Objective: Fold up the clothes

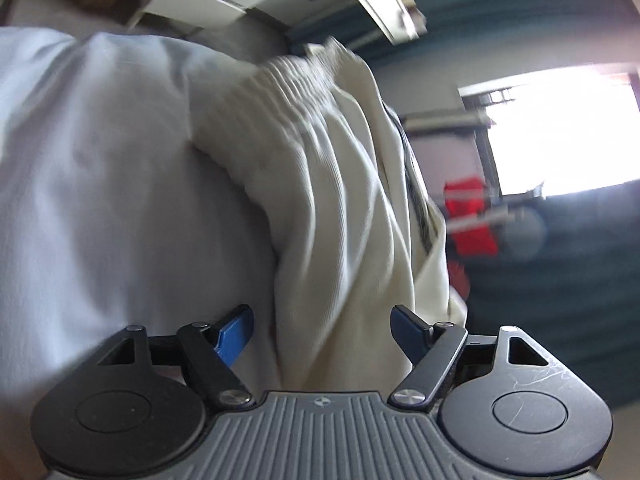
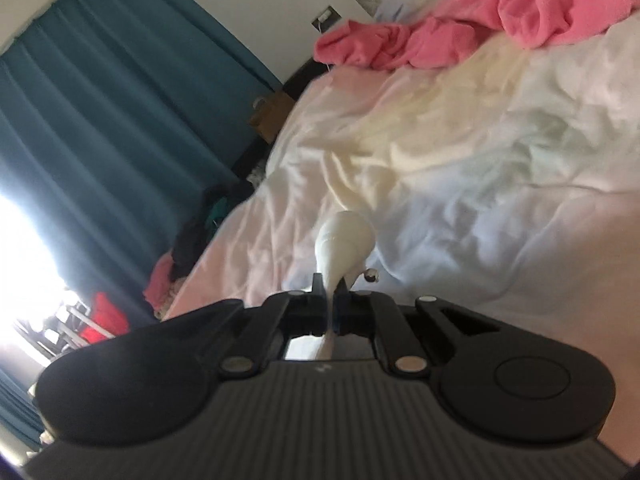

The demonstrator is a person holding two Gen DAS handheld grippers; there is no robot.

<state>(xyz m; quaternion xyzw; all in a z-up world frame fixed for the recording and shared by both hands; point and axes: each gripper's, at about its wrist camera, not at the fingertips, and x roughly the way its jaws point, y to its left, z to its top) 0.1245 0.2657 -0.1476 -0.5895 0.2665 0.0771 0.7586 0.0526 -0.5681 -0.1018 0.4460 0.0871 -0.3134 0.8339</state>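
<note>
so the right gripper is clamped on a pinch of the cream garment, over the bed sheet. left gripper has jaws wide apart, nothing gripped, and the ribbed waistband end runs straight away from it, dead ahead, so left's closest to grab that

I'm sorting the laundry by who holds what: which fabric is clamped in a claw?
The cream garment, pinched in the shut right claw; the pink blanket lies loose.
</note>
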